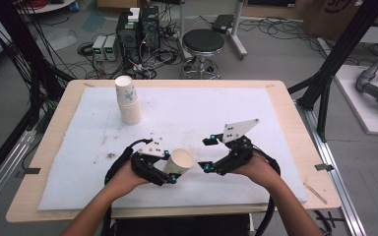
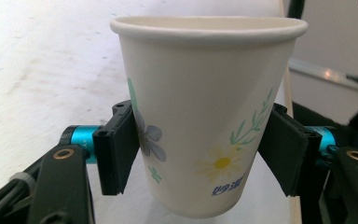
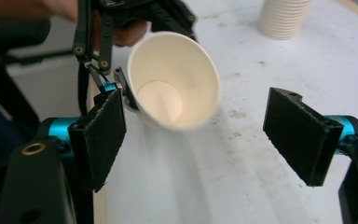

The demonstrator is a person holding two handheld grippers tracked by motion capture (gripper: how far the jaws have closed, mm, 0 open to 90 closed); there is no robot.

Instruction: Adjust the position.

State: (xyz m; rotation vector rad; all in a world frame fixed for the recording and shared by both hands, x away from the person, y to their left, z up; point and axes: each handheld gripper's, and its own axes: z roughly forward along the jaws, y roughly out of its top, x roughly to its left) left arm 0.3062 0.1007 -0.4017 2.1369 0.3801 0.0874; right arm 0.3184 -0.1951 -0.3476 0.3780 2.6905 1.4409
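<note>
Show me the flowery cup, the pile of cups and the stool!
flowery paper cup (image 2: 200, 126), left gripper view, on its printed side wall.
stack of paper cups (image 1: 128, 101), high view, middle of the stack's side.
black round stool (image 1: 203, 40), high view, on its seat.

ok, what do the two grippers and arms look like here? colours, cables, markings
Both are black linkage frames. Left gripper and right gripper each carry a pale three-cornered plate on top with small dark dots, and a thick black cable looping back toward the person. The pads are flat, black and rectangular, mounted on turquoise metal cylinders, with brass-coloured pivots on the arms below. The forearms are bare, no sleeves in view.
</note>
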